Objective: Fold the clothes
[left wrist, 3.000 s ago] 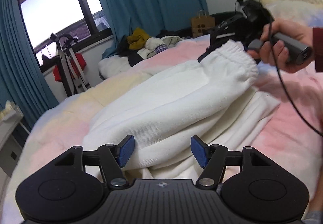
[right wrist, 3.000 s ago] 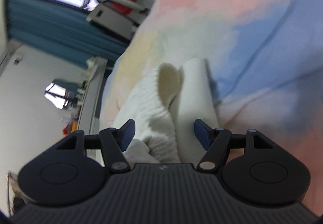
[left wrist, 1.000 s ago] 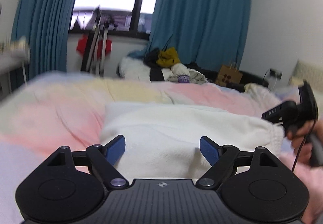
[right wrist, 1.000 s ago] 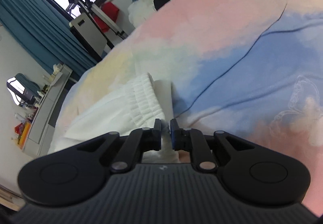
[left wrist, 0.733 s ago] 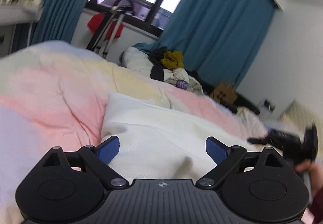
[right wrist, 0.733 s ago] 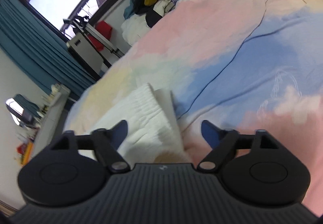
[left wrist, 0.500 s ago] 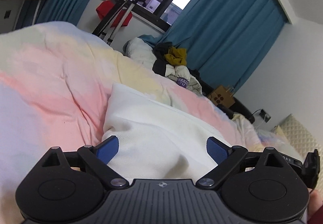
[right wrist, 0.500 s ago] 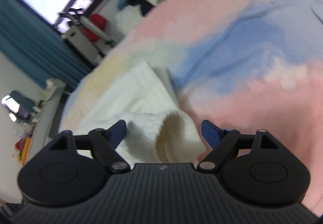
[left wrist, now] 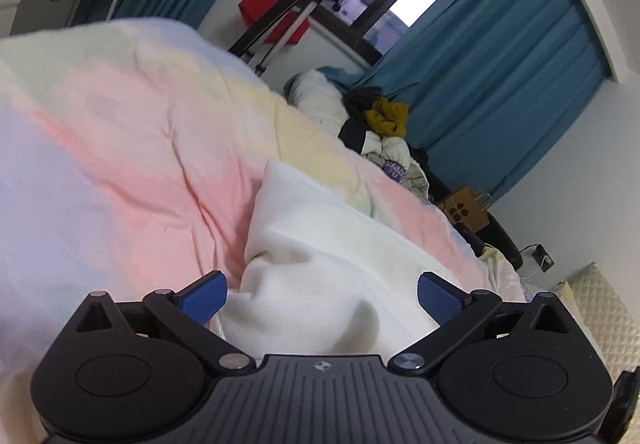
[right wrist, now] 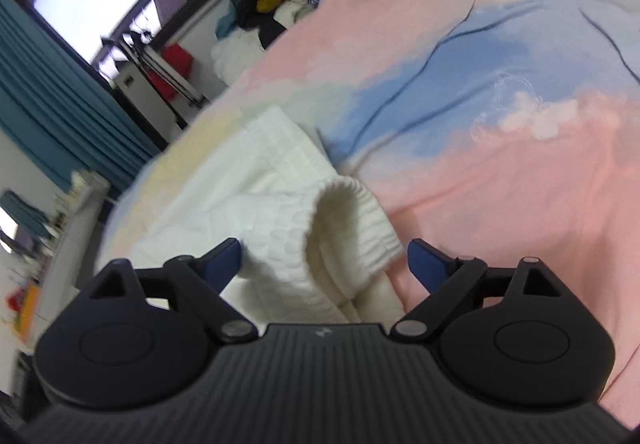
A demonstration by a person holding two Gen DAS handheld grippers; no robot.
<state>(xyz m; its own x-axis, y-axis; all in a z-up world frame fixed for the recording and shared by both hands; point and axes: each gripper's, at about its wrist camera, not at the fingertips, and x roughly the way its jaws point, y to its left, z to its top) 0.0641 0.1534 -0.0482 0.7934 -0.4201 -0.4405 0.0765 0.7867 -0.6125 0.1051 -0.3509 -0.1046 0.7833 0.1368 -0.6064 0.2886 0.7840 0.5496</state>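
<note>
Bedroom, pastel pink-blue-yellow duvet (right wrist: 500, 172) on the bed; teal curtains (left wrist: 500, 76) and a heap of unfolded clothes (left wrist: 380, 124) by the window. Your white knit garment (left wrist: 320, 264) lies on the duvet as a doubled-over bundle, one ribbed cuff (right wrist: 352, 232) standing open toward the right camera. Change noted: a second ago your right tool (right wrist: 324, 258) was pinched shut at the cuff edge; now it is spread wide and grasping nothing, the cuff lying loose between the blue pads. Your left tool (left wrist: 322, 294) was already released then and is still released, fingers either side of a raised hump of the knit. Both cameras have tilted and closed in over the bundle. Judgement: the fold you carried over has been let go and rests on the lower layer; the hump and gaping cuff suggest it is not yet flat.
</note>
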